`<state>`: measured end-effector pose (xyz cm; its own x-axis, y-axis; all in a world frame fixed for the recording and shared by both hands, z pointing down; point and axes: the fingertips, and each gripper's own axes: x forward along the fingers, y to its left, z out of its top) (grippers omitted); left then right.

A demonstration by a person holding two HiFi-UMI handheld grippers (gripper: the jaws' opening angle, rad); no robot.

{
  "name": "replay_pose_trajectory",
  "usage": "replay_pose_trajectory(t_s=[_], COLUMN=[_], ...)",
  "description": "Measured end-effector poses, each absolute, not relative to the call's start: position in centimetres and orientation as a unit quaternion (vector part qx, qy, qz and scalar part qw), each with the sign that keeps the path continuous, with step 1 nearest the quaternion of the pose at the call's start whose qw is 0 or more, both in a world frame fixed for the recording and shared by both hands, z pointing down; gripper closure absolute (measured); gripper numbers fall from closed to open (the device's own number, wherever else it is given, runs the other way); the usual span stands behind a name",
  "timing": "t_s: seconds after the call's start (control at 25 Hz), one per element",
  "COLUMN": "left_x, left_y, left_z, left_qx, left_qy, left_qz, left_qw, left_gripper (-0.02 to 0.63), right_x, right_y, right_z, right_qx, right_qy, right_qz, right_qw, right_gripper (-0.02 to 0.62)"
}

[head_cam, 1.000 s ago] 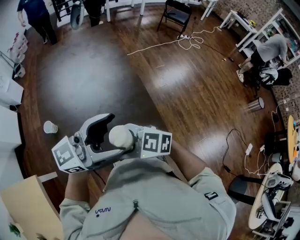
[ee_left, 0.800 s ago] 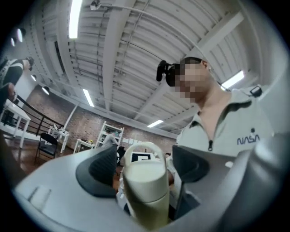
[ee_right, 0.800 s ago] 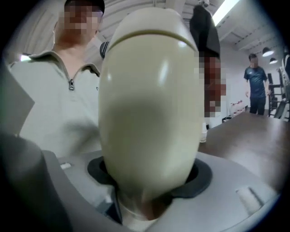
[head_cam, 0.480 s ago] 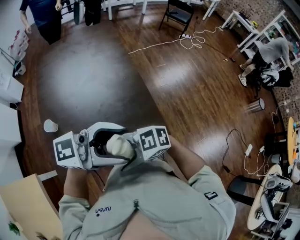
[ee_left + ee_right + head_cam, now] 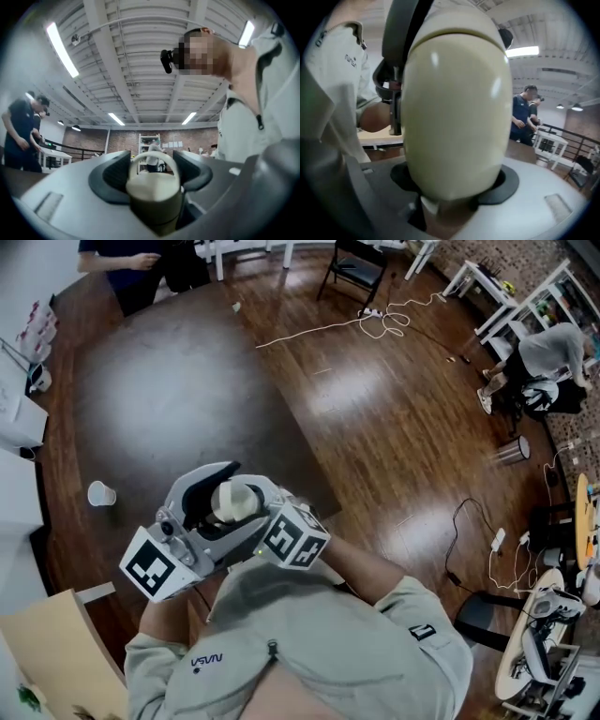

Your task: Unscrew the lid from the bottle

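I hold a cream bottle point(image 5: 234, 502) in front of my chest, seen in the head view. My right gripper point(image 5: 267, 526) is shut on its body, which fills the right gripper view as a rounded cream bottle point(image 5: 457, 103) seated between the dark pads point(image 5: 506, 180). My left gripper point(image 5: 208, 491) wraps its dark jaws round the top end. In the left gripper view, the lid point(image 5: 154, 186) with its loop handle point(image 5: 153, 158) sits between the two dark pads point(image 5: 115, 176), which press on both sides of it.
Below is a dark wooden floor with a paper cup point(image 5: 99, 493) at the left. A folding chair point(image 5: 354, 268) and white cable point(image 5: 361, 326) lie far ahead. A person point(image 5: 141, 263) stands at the top, another point(image 5: 548, 343) bends at the right. A tan board point(image 5: 56, 652) is at lower left.
The left gripper's jaws have closed on the lid and the gripper has twisted, its marker cube swinging down toward the lower left. The bystander at the top has walked to the right.
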<state>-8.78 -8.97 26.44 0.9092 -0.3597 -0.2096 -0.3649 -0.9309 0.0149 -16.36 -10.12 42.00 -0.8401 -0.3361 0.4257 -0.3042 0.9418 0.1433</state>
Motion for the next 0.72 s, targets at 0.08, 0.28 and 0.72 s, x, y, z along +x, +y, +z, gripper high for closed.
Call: replay_pose_trajectory(t_s=[0.08,0.28,0.72], left_x=[-8.7,-9.1,-9.6], left_y=[-9.6,-11.0,-11.2], left_z=[26.6,27.8,28.5], left_qx=[-0.967,-0.944,-0.937], left_qy=[0.233,0.311,0.328], left_qz=[0.101,0.106,0.109], left_qw=[0.026,0.040,0.043], left_gripper=[0.311,0.314,0.321], right_x=[-15.8,-14.4,-14.2], right_y=[-11.7,-13.9,-14.1], right_z=[42.0,42.4,42.8], right_qx=[0.236,0.344,0.372], right_qy=[-0.944,-0.910,-0.901], right_qz=[-0.041,-0.047,-0.046], right_qw=[0.226,0.225,0.218], right_gripper=[0.298,0.298,0.298])
